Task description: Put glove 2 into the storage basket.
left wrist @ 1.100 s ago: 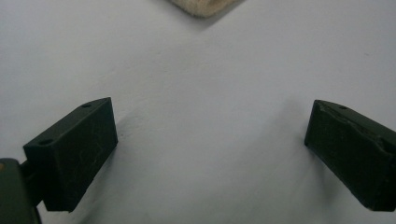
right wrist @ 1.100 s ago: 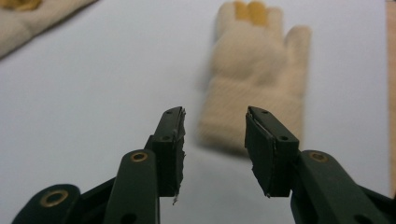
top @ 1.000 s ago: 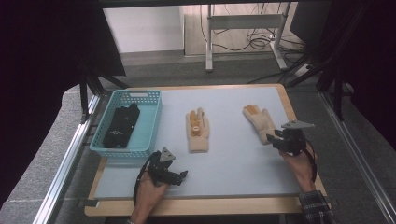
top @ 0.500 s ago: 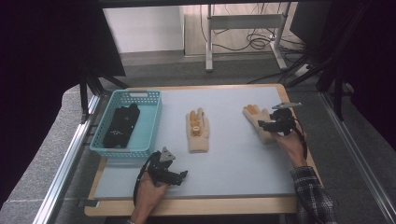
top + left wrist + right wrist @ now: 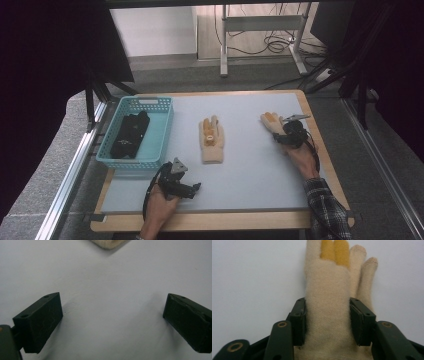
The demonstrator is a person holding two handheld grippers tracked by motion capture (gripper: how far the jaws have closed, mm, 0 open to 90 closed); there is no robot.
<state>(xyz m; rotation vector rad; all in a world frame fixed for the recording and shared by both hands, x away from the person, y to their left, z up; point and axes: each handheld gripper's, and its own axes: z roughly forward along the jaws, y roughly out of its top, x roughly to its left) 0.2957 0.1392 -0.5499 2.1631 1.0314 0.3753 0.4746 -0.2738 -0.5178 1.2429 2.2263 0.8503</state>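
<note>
- Since 1 second ago the right tool (image 5: 327, 322) has travelled forward from the bench's near right to the right-hand glove (image 5: 329, 302), and its jaws now flank the cuff on both sides, seemingly just pinching it.
- The left tool (image 5: 112, 317) rests released, jaws wide, on the bench (image 5: 260, 165) near its front edge.
- A second glove (image 5: 212, 141) lies mid-bench; a basket (image 5: 165, 125) sits at left.
- The step looks like grasping; next calls for a firm squeeze, then a lift.
</note>
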